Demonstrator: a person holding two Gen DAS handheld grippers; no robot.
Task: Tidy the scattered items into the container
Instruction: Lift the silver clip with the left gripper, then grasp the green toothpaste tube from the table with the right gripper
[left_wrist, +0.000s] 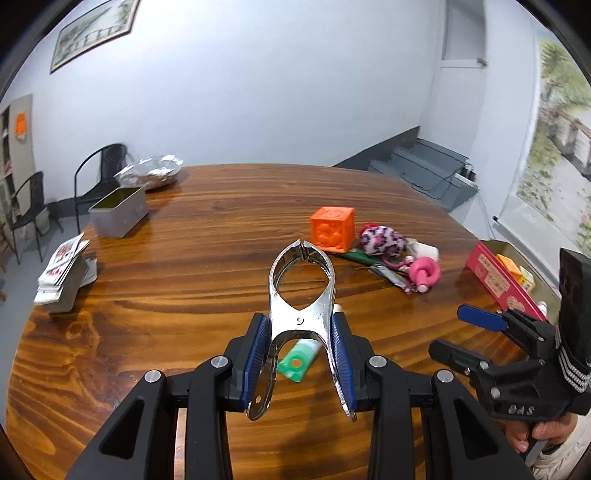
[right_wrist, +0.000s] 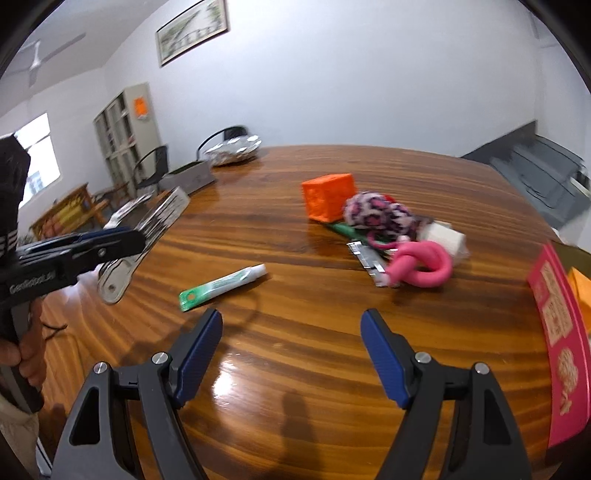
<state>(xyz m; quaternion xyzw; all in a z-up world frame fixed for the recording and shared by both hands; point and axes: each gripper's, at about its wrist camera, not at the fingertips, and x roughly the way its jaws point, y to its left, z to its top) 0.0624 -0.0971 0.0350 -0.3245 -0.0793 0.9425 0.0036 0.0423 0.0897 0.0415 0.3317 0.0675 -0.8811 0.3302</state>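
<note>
My left gripper (left_wrist: 300, 334) is shut on a large silver spring clamp (left_wrist: 301, 291) and holds it above the table; it also shows in the right wrist view (right_wrist: 122, 269). A green toothpaste tube (right_wrist: 221, 286) lies on the table under the clamp. An orange cube (left_wrist: 332, 229), a pink leopard plush (left_wrist: 382, 240), a pink knotted toy (left_wrist: 426, 275), a nail clipper (right_wrist: 369, 264) and a white block (right_wrist: 445, 236) lie in a pile at the right. The pink container box (left_wrist: 500, 284) stands at the far right. My right gripper (right_wrist: 291, 347) is open and empty over the table.
A grey tin (left_wrist: 118, 212), a foil bowl (left_wrist: 149, 173) and a stack of cards (left_wrist: 64, 273) sit at the table's left side. Black chairs (left_wrist: 99, 166) stand behind the table. The container holds orange and yellow items (left_wrist: 517, 267).
</note>
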